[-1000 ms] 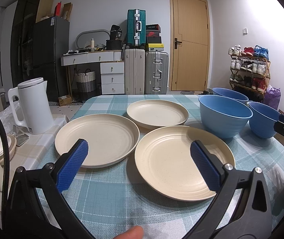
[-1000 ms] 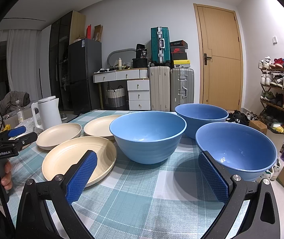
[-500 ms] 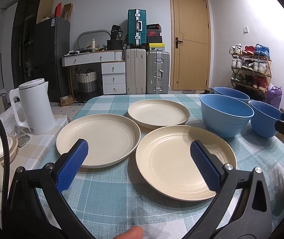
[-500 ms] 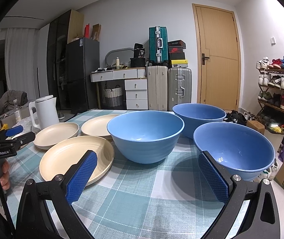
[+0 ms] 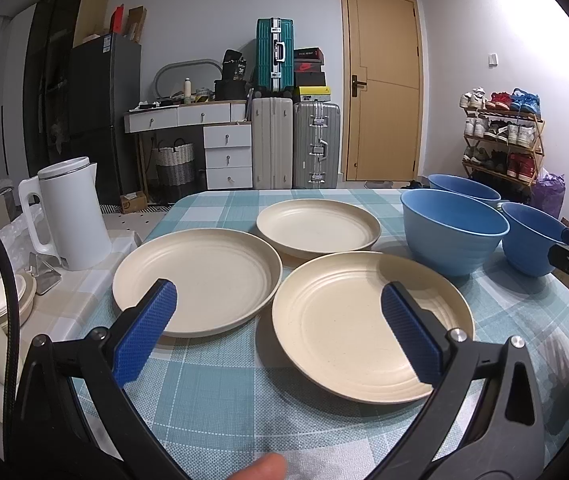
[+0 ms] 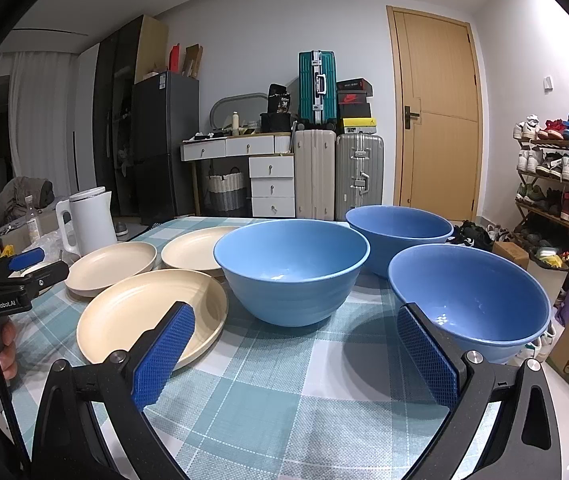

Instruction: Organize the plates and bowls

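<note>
Plates: three round cream plastic plates lie singly on the left part of the teal checked tablecloth [image 5: 220,396]: the near plate [image 5: 368,324], the left plate [image 5: 200,280] and the far plate [image 5: 318,228]. Rims sit close together; whether any overlap I cannot tell.
Bowls: three deep blue plastic bowls stand upright on the right: the middle bowl [image 6: 290,268], the far bowl [image 6: 398,230] and the near right bowl [image 6: 470,300], none nested.
Progress: nothing stacked yet, so by my judgement the whole sorting is left to do.
Left gripper [image 5: 280,332]: blue pads spread wide, empty, hovering before the near plate.
Right gripper [image 6: 296,354]: spread wide, empty, facing the gap between the middle and near right bowls.
Hidden: the table's near edge is behind the gripper frames; the near right bowl's base is cut off by a pad.
Surroundings: a white electric kettle [image 5: 70,212] stands off the table's left side.
</note>
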